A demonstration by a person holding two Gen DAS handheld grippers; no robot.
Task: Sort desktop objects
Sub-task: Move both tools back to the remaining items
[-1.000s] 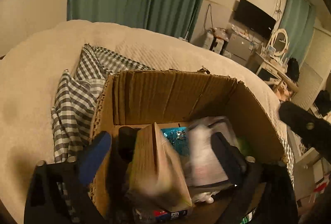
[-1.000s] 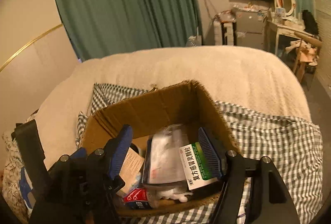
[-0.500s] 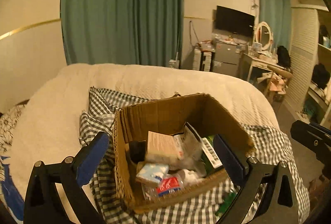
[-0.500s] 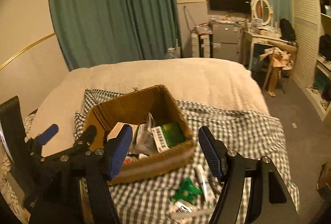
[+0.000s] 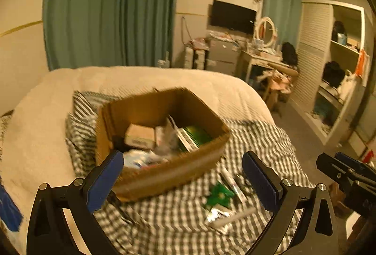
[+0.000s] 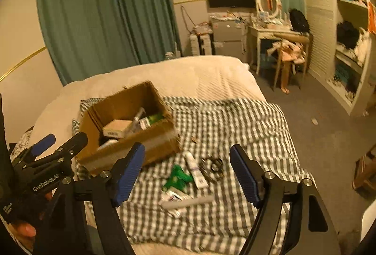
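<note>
An open cardboard box (image 5: 164, 172) (image 6: 150, 142) sits on a grey checked cloth (image 6: 223, 123) on the bed, holding several packets and small boxes. On the cloth in front of it lie a green packet (image 5: 218, 195) (image 6: 177, 178), a white tube (image 6: 196, 170), a dark coiled item (image 6: 212, 166) and a grey stick (image 6: 188, 203). My left gripper (image 5: 183, 181) hangs open and empty above the box's near edge. The right gripper (image 6: 186, 175) is open and empty above the loose items. In the right wrist view the left gripper (image 6: 58, 146) shows at the left.
The bed's cream cover (image 6: 178, 73) stretches behind the box. Grey floor (image 6: 329, 137) lies to the right, with a desk and chair (image 6: 282, 48), shelves (image 6: 352, 43) and green curtains (image 6: 105, 10) beyond. The right gripper (image 5: 347, 172) shows at the left wrist view's right edge.
Both grippers have pulled back and up from inside the box. The box now looks smaller, and the loose items on the cloth have come into view.
</note>
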